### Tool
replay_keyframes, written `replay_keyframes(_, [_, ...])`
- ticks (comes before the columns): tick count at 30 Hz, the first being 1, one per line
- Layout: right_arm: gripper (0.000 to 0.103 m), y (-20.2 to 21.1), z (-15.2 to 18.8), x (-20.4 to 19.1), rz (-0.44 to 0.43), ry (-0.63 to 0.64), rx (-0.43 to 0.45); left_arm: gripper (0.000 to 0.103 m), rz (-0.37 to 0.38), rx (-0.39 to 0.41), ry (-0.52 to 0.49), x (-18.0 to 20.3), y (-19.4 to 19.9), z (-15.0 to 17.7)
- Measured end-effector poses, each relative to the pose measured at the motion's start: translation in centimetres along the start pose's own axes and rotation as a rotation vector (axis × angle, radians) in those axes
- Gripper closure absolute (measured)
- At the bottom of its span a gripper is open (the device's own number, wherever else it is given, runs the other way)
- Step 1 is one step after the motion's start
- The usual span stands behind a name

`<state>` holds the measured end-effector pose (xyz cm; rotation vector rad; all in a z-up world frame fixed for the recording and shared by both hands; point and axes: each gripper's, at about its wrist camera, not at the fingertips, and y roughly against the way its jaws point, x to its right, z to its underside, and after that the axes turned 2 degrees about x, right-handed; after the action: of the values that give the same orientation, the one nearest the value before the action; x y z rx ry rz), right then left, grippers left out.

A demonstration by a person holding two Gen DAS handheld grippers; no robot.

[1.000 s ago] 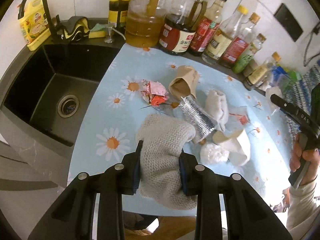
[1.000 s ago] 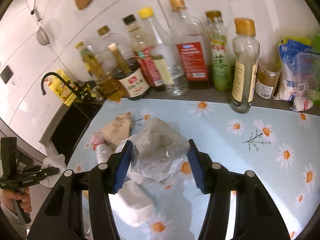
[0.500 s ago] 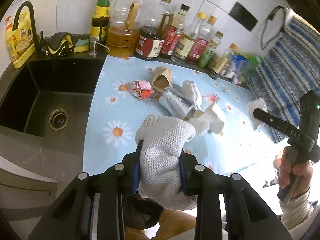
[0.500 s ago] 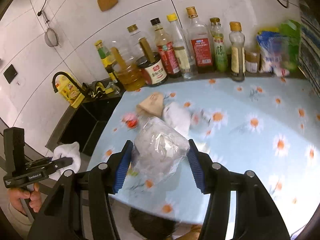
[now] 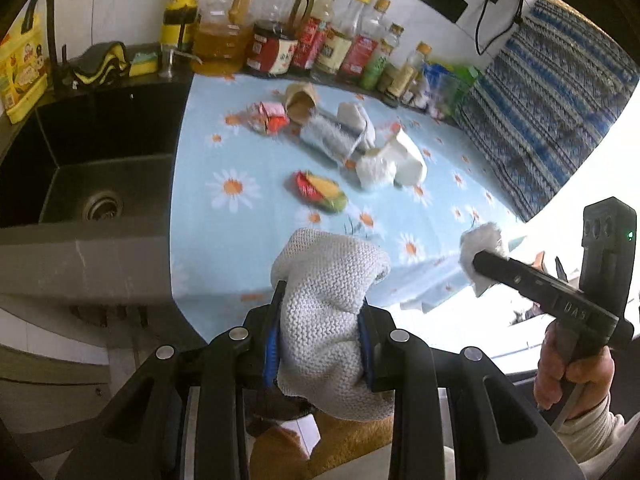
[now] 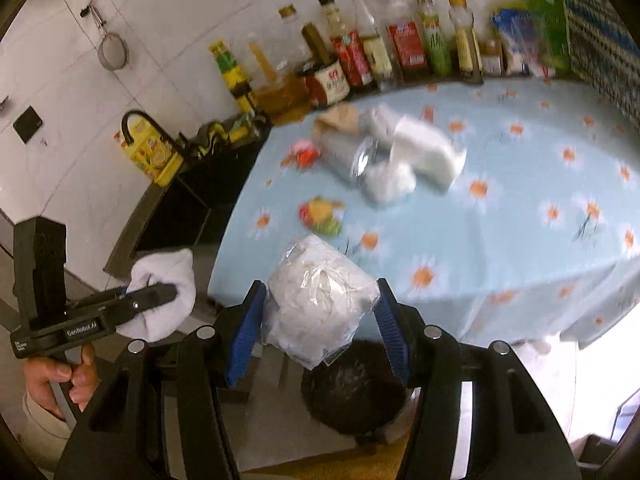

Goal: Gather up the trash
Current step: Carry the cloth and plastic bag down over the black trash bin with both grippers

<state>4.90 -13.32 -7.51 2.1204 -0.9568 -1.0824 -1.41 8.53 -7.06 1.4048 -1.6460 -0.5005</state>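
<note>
Both grippers pinch trash off the near edge of the counter: the left gripper (image 5: 320, 334) squeezes a white knit rag (image 5: 326, 300), the right gripper (image 6: 320, 330) a clear bag (image 6: 320, 300) of what looks like white tissue. Since a second ago both have pulled back from the litter. Far off, a daisy cloth (image 5: 248, 240) holds cups and wrappers; sink (image 5: 104, 184) left, bottles (image 5: 316, 46) along the wall.

Both grippers are black plastic. The left gripper (image 5: 320, 332) carries blue finger pads, silver round screws and white "GenRobot.AI" lettering on its side. The right gripper (image 6: 320, 328) matches it, with a green light on its upright block at 3 o'clock in the left wrist view. Bare-skinned hands, cream sleeves.
</note>
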Motion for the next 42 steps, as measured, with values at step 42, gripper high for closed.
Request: replay_keyframes(42, [0.048, -26.9, 20.9, 13.5, 0.064, -0.429, -0.522, 0.074, -0.082, -0.479, 0.254, -11.3, -26.6, 18.6])
